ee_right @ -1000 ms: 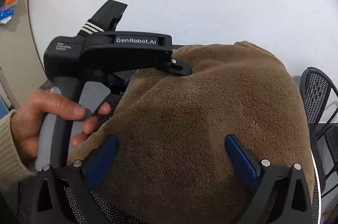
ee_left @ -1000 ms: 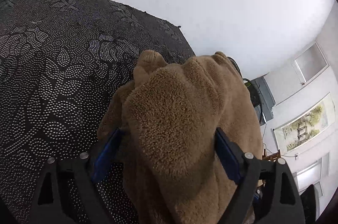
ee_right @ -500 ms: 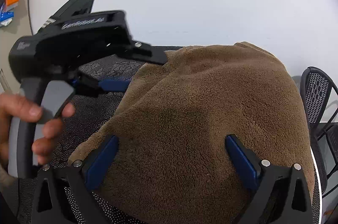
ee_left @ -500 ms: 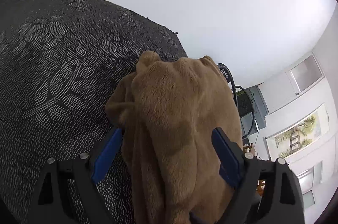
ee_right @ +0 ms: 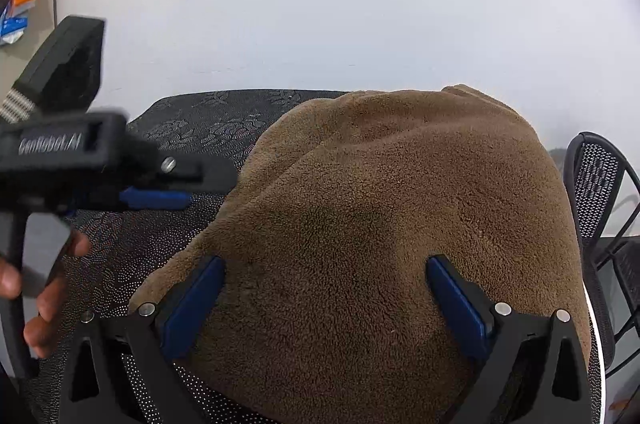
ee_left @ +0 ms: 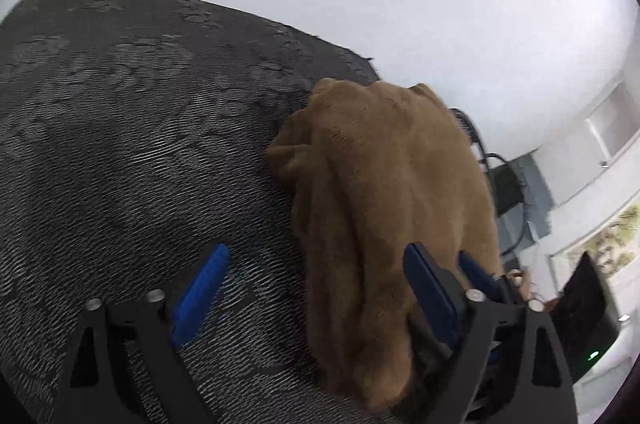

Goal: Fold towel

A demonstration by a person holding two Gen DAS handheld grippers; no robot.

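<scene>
Brown towel (ee_right: 360, 232) heaped on dark patterned cloth (ee_left: 120, 128).

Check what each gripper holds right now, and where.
Left gripper: nothing; its jaws have just been opening, one pad clear of the brown towel. Right gripper: straddles the towel's near end; a grip cannot be told.

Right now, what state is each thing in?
Brown fleece towel: bunched in a heap, not folded flat.
Left hand-held gripper: open, jaws just opened wider, towel partly between them.
Right hand-held gripper: open wide, towel lying between.
Black patterned tablecloth: spread flat under towel.
</scene>
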